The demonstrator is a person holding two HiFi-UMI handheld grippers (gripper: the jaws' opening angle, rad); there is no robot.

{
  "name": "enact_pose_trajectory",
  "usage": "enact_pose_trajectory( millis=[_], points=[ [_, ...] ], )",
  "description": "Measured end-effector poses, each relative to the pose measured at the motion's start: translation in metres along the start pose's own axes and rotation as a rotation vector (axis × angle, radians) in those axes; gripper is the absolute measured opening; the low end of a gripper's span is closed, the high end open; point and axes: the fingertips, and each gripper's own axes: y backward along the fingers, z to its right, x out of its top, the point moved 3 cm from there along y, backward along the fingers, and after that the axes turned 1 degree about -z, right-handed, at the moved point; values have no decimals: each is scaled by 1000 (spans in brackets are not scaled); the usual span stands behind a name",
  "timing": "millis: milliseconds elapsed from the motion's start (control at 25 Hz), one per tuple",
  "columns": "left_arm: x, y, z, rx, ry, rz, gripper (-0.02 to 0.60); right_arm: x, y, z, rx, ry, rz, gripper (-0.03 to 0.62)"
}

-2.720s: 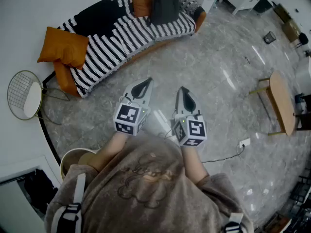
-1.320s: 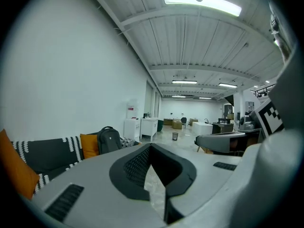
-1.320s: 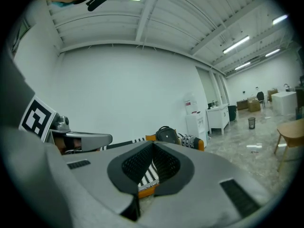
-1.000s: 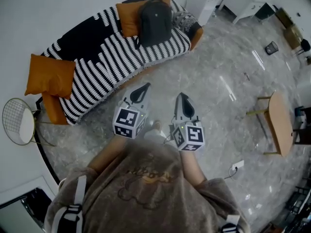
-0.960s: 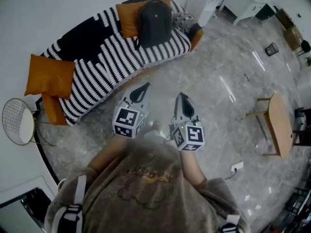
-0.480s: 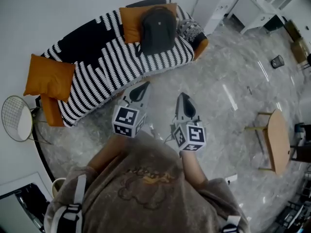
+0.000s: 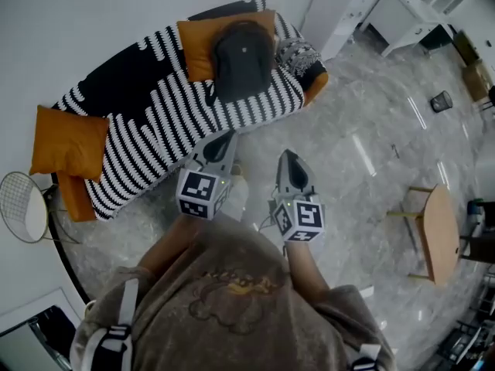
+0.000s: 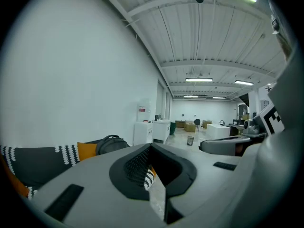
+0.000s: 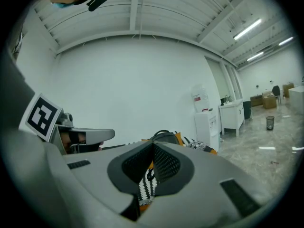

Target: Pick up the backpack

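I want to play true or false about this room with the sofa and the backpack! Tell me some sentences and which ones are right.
1. The backpack sits on the striped sofa. True.
2. The left tool is holding the backpack. False: it is shut on nothing, apart from the backpack.
3. The right tool is shut. True.
4. The cushion at the sofa's end is blue. False: it is orange.
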Motion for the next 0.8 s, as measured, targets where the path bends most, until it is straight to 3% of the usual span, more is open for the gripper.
enact_pose_trajectory(
  millis=[800],
  points=[
    [47, -205, -129, 37, 3, -31, 1, 68, -233, 76, 26, 9, -24, 0]
  ],
)
